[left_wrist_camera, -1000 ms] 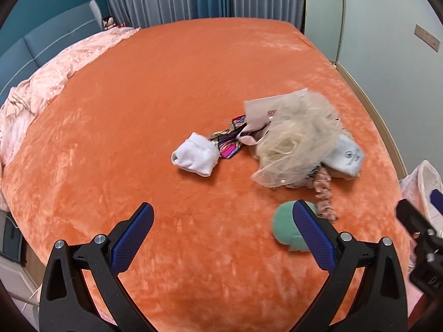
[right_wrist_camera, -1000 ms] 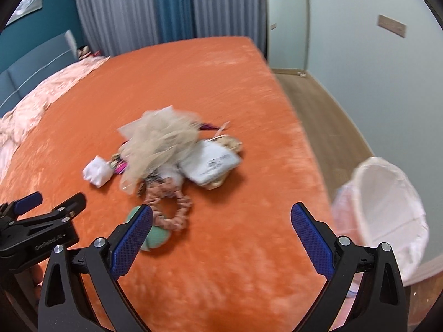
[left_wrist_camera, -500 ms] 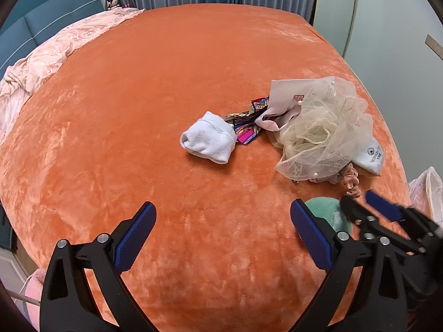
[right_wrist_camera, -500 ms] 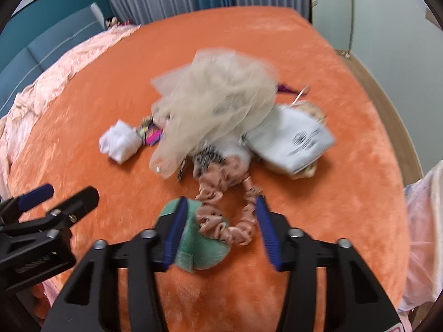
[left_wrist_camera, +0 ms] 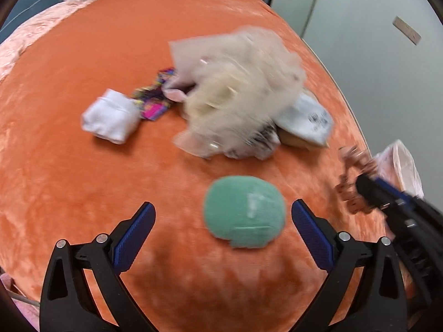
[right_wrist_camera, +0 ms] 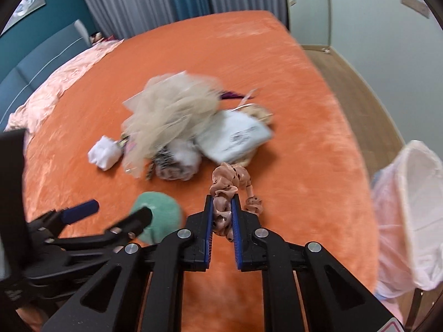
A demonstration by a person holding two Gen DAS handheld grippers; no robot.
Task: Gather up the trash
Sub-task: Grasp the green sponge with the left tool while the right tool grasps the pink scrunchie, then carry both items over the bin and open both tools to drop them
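A pile of trash lies on the orange bed: a beige net (left_wrist_camera: 241,88), a white packet (left_wrist_camera: 307,117), a white sock roll (left_wrist_camera: 110,117), a colourful wrapper (left_wrist_camera: 153,102) and a green round pad (left_wrist_camera: 245,215). My left gripper (left_wrist_camera: 221,224) is open, its jaws either side of the green pad, just above it. My right gripper (right_wrist_camera: 223,213) is shut on a pink spotted scrunchie (right_wrist_camera: 231,182) and holds it off the bed. It also shows at the right of the left wrist view (left_wrist_camera: 357,171).
A bin lined with a white bag (right_wrist_camera: 412,215) stands on the floor at the bed's right side; it also shows in the left wrist view (left_wrist_camera: 401,163). A pink quilt (right_wrist_camera: 55,83) lies along the bed's far left. A pale wall (right_wrist_camera: 387,41) is to the right.
My right gripper has closed on the scrunchie and lifted it away from the pile toward the right. My left gripper has moved forward over the green pad.
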